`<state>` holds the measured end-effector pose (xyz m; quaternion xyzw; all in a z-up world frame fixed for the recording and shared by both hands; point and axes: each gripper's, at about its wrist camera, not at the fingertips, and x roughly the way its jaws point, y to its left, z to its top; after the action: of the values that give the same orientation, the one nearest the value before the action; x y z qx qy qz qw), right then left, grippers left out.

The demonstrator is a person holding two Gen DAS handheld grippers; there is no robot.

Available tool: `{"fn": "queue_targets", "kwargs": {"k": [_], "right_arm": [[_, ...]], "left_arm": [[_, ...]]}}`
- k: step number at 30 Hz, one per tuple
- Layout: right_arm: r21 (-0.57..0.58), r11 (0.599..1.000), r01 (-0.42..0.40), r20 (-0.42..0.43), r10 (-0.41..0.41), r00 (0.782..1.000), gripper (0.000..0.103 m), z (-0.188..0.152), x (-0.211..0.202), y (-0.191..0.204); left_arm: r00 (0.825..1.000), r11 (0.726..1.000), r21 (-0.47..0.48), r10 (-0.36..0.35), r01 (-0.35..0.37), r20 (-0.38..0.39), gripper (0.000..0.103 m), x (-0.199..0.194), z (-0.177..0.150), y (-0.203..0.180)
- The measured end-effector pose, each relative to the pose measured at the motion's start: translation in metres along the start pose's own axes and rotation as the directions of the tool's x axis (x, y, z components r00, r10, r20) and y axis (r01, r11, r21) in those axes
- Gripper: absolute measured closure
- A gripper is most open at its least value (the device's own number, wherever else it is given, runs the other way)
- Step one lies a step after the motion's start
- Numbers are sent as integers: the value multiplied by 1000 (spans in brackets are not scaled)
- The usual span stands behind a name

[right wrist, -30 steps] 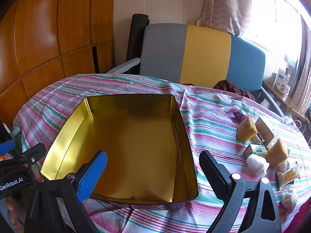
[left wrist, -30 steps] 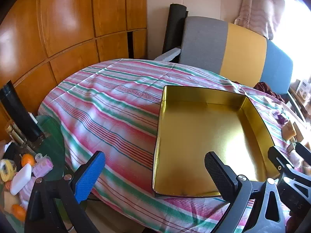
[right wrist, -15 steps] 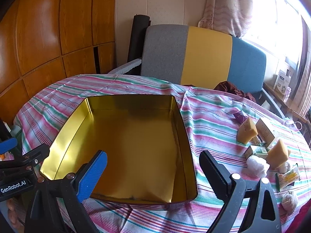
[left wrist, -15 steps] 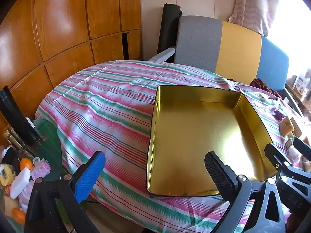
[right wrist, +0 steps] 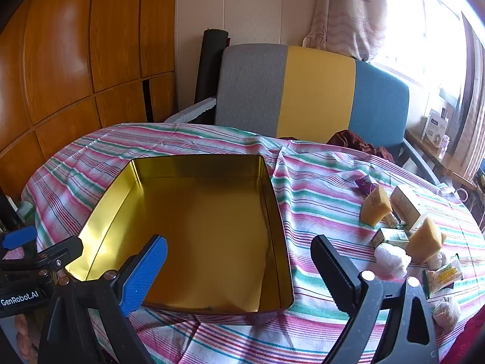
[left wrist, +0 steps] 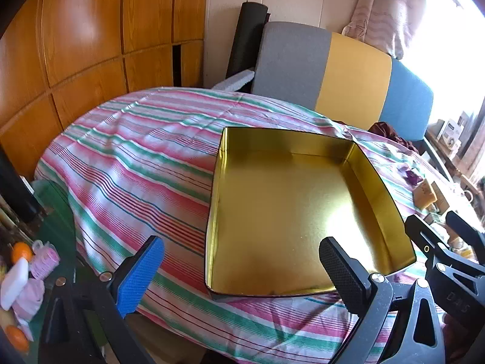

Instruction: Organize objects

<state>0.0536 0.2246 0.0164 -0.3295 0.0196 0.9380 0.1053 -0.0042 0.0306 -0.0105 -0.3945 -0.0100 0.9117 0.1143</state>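
Gold tin (right wrist: pixel 194 230) ahead, btwn grippers | L gripper (left wrist: pixel 242 268) wide | R gripper (right wrist: pixel 239 265) wide

Wood-panel wall (right wrist: pixel 75 60) at left, cream wall (right wrist: pixel 242 6) behind. Sofa (right wrist: pixel 312 91) w/ grey, yellow & blue sections. Bright window (right wrist: pixel 424 24) at right, patterned curtain (right wrist: pixel 342 12) beside it.

A shallow, gold-lined rectangular tin (right wrist: pixel 209 227) sits open and empty on the striped cloth, directly ahead of the right gripper (right wrist: pixel 239 267). Off that gripper's right side, a loose cluster waits well apart from the tin: yellow sponge wedges (right wrist: pixel 375 204), small printed cartons (right wrist: pixel 406 204), white wrapped bundles (right wrist: pixel 391 257) and a sachet (right wrist: pixel 444 274).
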Motion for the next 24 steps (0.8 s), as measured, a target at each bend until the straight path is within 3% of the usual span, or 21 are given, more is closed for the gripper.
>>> {"fn": "queue_targets", "kwargs": {"k": [6,12,18,24], "right_arm": [[35,999,-3,-14,3,1000,6,-3,-2,-15],[112,993,26,-50,-21,999,6,-9,-3,-56],[229,968,104,-113,-79,990,6,-21,-12,-135],[376,889,263,-165,-215,962,6,-37,-41,-236]], "left_arm": [[998,999,3,-51,52,-43,0,7,-3,-6],[994,990,88,-111,112,-21,0,1,5,-30],[980,958,207,-196,198,-32,0,1,18,-77],[957,900,325,-283,290,-70,0,0,27,-137]]}}
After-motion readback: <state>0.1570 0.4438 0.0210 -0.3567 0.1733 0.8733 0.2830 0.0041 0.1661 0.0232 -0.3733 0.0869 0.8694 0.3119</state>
